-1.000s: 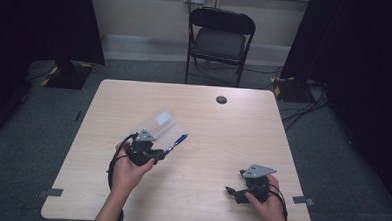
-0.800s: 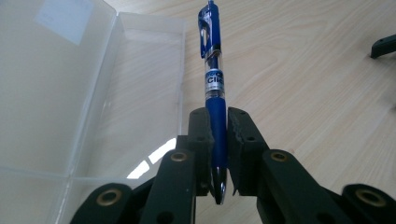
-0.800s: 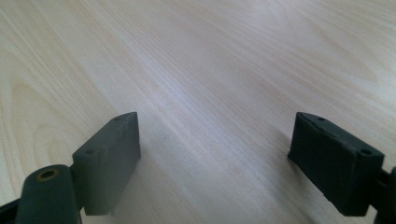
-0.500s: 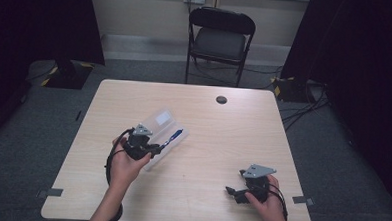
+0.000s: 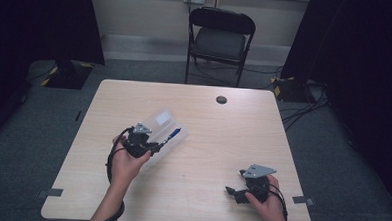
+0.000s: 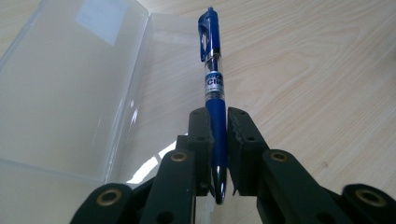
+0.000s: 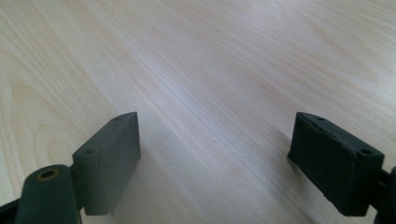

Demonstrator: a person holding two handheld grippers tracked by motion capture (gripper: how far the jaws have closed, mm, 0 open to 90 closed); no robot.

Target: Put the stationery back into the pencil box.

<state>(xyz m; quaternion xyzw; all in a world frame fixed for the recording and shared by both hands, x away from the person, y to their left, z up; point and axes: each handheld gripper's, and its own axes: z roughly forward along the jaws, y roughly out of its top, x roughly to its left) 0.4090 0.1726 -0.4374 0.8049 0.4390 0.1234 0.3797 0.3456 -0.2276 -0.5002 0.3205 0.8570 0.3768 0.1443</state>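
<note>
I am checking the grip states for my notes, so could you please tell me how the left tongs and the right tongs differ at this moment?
The left tongs are shut on a blue pen; the right tongs stand wide open with nothing between them. The left tongs sit beside a clear plastic case, the right tongs over bare table. In the high view, the left tongs are further up the table than the right tongs. Both have black jaws and are hand-held.

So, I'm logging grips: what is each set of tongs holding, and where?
The left tongs clamp the blue pen on its lower barrel, near the tip. The right tongs stand open, holding nothing.
</note>
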